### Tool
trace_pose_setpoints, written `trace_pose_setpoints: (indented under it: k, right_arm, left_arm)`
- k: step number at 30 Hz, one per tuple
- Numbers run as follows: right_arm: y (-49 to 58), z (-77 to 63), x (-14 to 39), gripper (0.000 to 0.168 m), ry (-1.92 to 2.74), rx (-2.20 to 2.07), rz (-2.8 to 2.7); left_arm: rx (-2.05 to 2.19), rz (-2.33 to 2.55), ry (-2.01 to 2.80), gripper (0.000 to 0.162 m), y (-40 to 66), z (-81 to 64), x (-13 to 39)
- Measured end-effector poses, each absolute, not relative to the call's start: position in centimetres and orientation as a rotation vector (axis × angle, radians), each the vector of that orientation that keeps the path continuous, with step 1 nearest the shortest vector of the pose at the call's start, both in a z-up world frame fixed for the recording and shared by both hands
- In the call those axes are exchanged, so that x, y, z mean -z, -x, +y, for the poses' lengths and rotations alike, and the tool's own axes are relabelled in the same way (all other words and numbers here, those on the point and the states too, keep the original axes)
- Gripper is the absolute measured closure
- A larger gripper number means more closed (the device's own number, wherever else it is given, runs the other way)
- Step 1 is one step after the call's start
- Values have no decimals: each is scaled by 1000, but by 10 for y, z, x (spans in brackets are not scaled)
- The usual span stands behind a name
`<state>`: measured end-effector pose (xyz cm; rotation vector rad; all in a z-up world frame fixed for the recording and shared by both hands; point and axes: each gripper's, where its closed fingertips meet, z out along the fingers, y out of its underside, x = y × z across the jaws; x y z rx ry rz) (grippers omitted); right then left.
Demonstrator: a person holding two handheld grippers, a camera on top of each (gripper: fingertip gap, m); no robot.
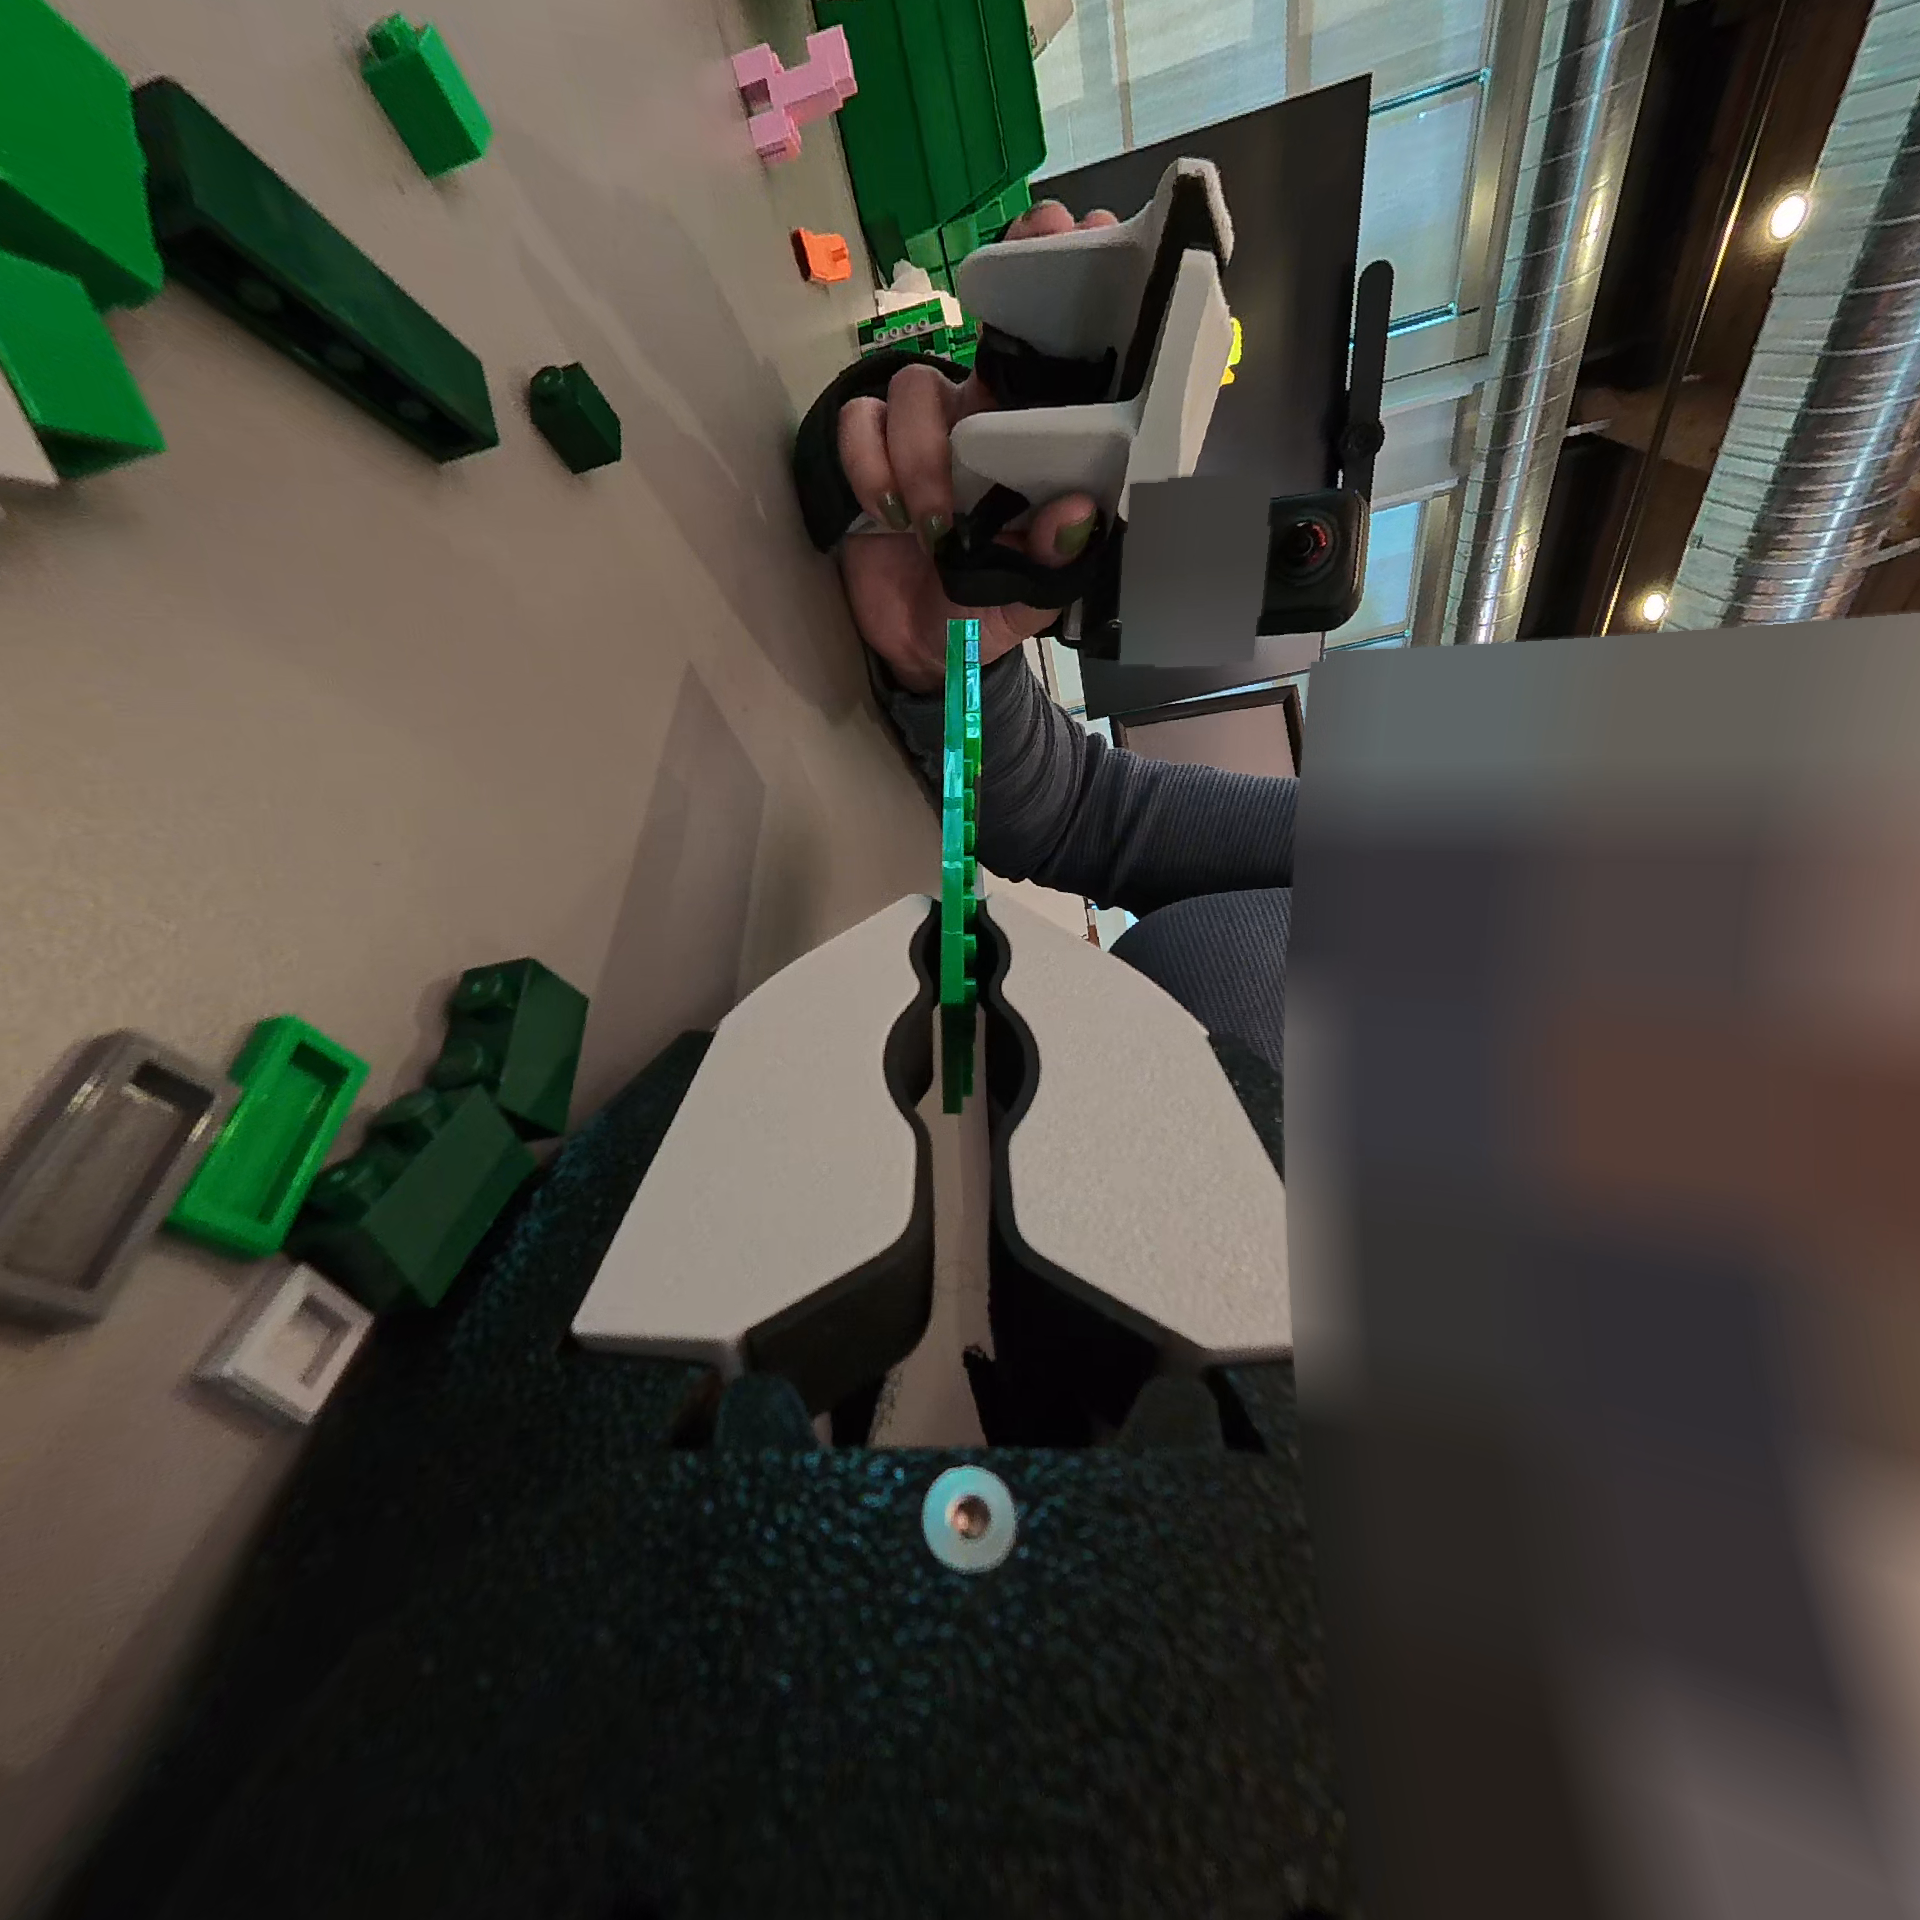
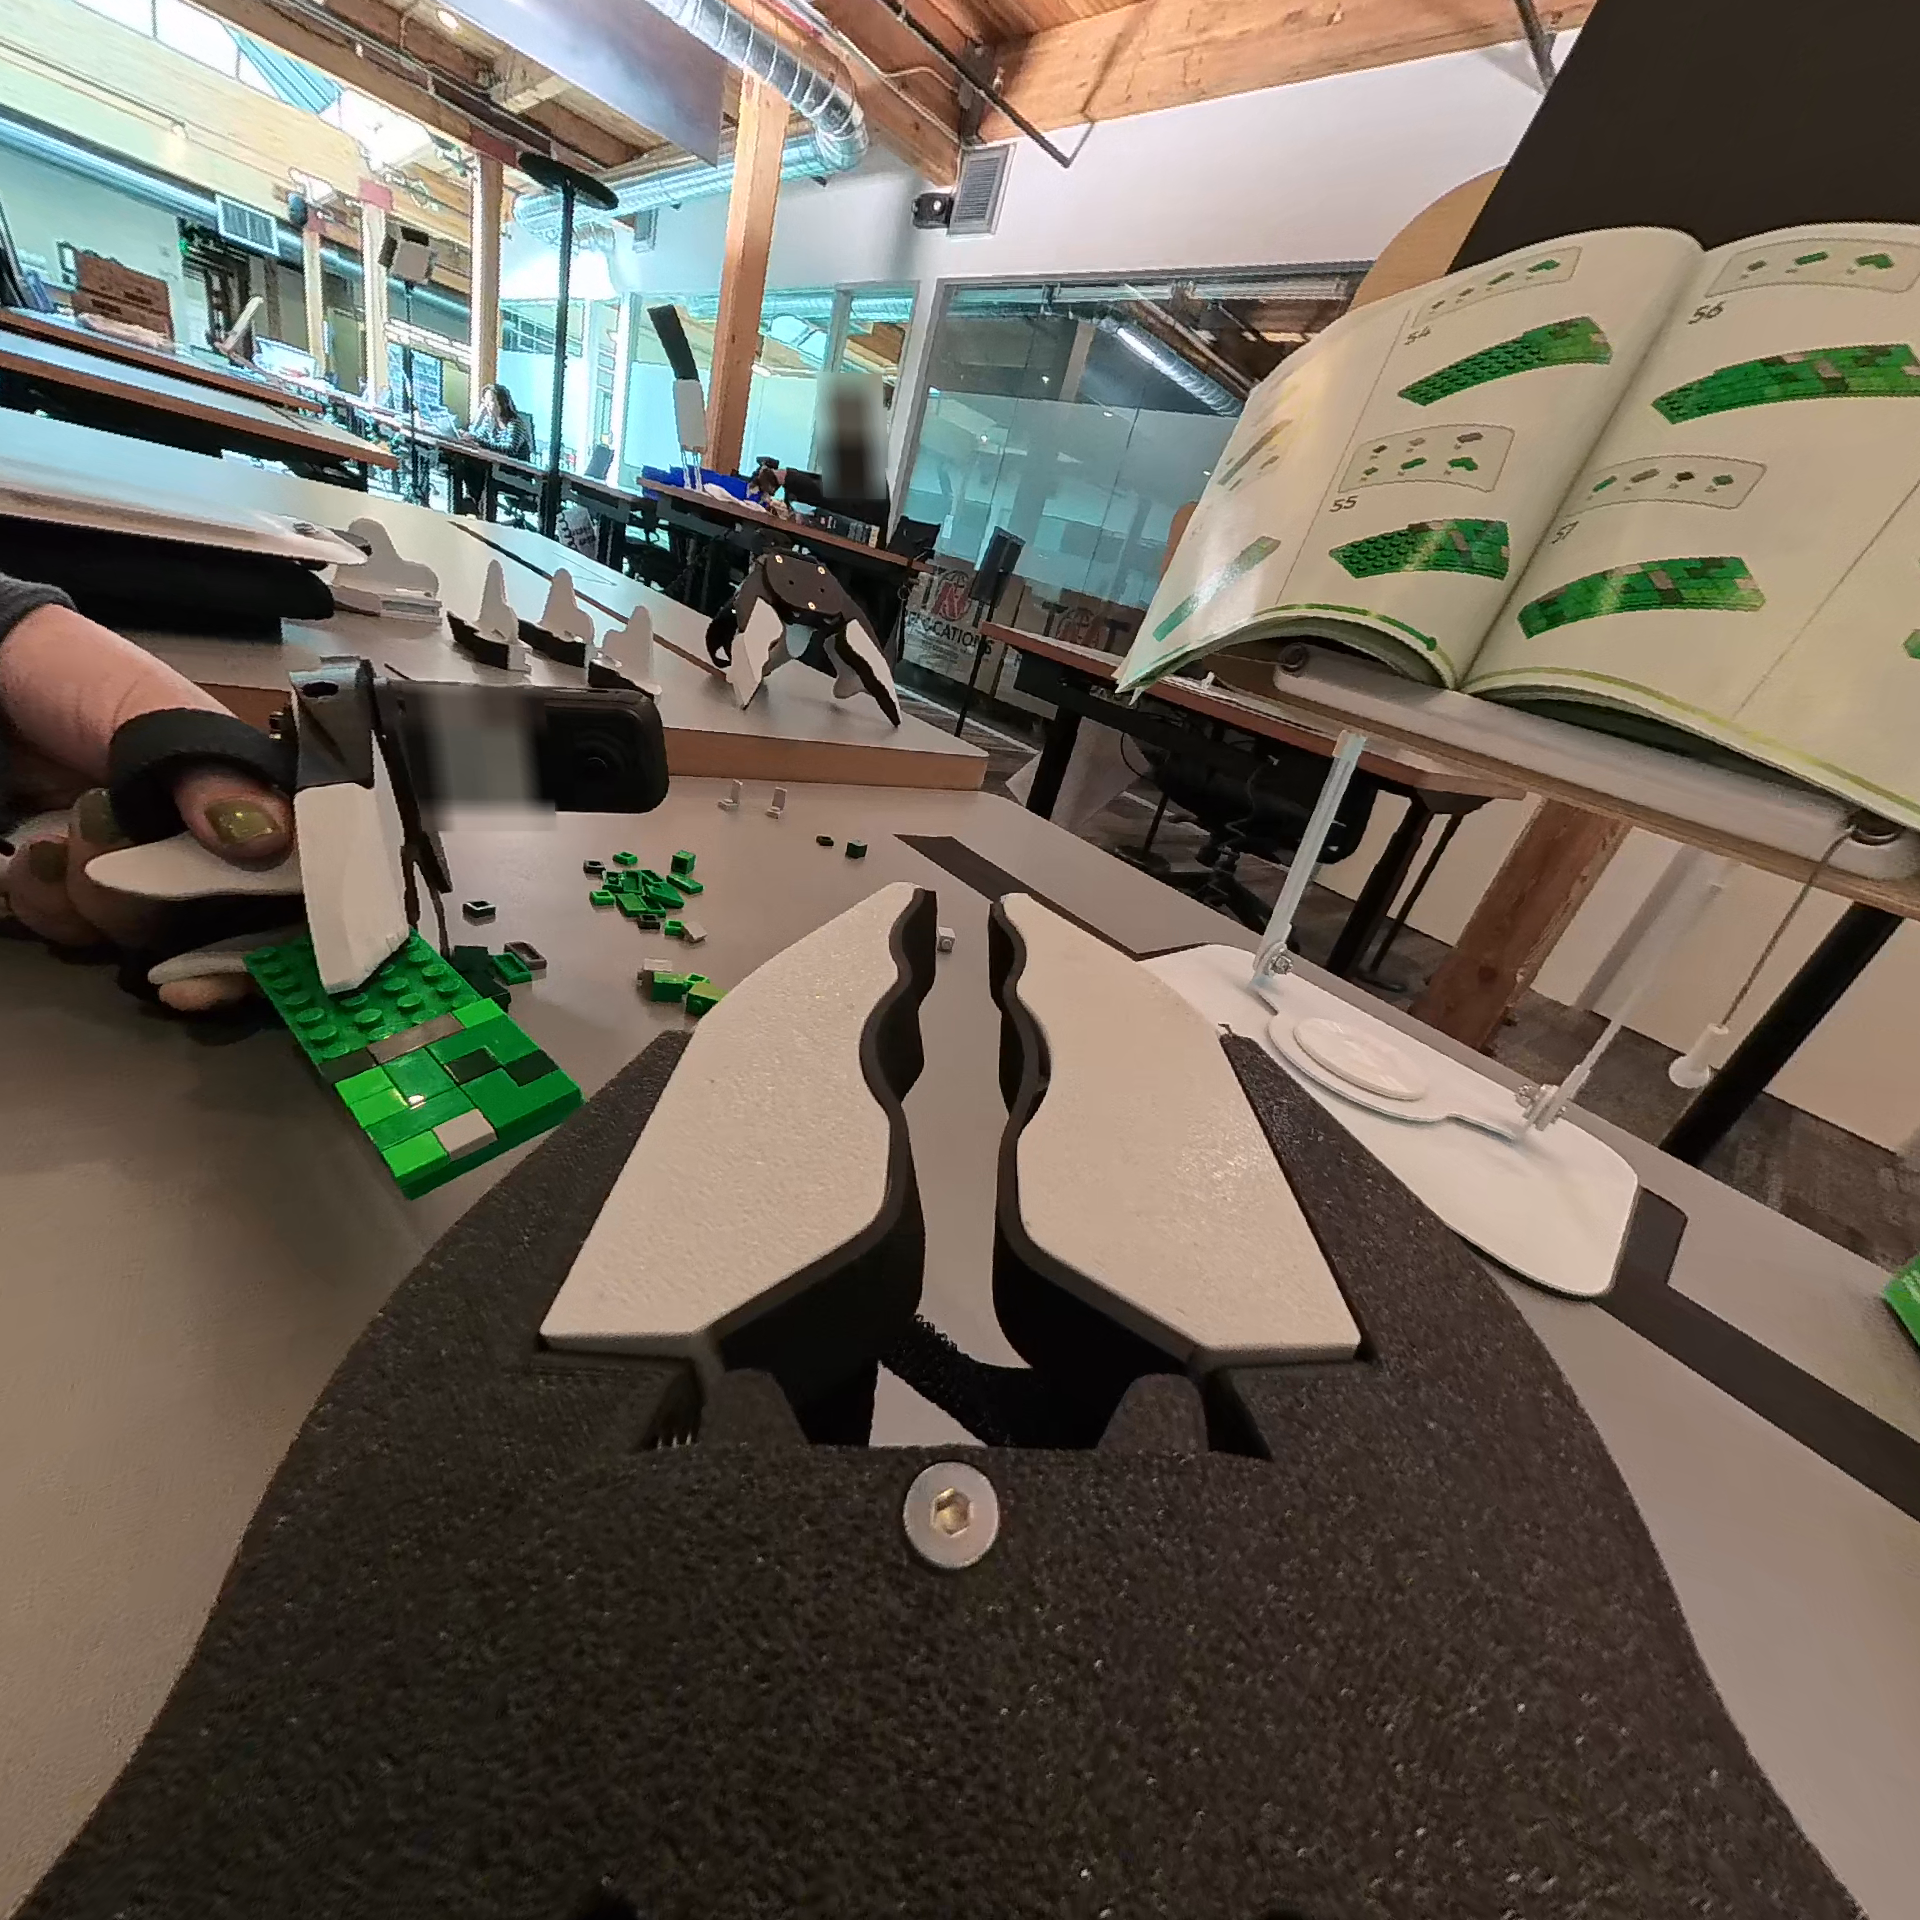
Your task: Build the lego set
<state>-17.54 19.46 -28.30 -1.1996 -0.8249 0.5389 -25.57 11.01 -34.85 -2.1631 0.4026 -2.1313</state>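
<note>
My left gripper [image 1: 958, 920] is shut on the end of a green lego plate [image 1: 960, 769], seen edge-on and reaching away from the fingers. In the right wrist view the same plate [image 2: 416, 1049] shows at the left, low over the grey table [image 2: 156, 1299], its near half covered with green, dark green and grey tiles, with a white finger [image 2: 348, 904] of the left gripper on its studded far end. My right gripper [image 2: 961, 899] is empty above the table, its jaws a narrow gap apart. In the left wrist view a hand holds the right gripper's white handle [image 1: 1101, 416].
Loose green, dark green and grey pieces [image 2: 644, 888] lie on the table past the plate, and close by in the left wrist view [image 1: 416, 1143]. Pink [image 1: 795, 88] and orange [image 1: 821, 255] pieces lie farther off. An open instruction booklet [image 2: 1558, 468] sits on a white stand [image 2: 1455, 1143] at the right. My hands' fingertips stand some 15 cm from each other.
</note>
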Motion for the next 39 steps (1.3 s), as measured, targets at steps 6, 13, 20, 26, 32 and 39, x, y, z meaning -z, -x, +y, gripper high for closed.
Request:
trace_pose_setpoints:
  k: [6, 13, 20, 26, 32, 39]
  right_arm:
    - [176, 194, 283, 160, 1196, -535, -834]
    - [178, 198, 293, 168, 1347, -616, -827]
    - [219, 197, 316, 158, 1458, -608, -1183]
    - [292, 208, 322, 155, 1498, -750, -1579]
    - [338, 219, 354, 153, 1382, -768, -2073]
    - [352, 219, 372, 147, 1288, -864, -2317]
  left_arm:
    - [2130, 404, 2165, 158, 256, 110, 349]
    - [2161, 470, 2193, 158, 265, 87, 349]
    - [2134, 406, 2171, 158, 288, 85, 349]
    - [2118, 383, 2171, 158, 298, 84, 349]
    - [2121, 397, 2173, 158, 297, 83, 349]
    - [2126, 400, 2167, 158, 297, 83, 349]
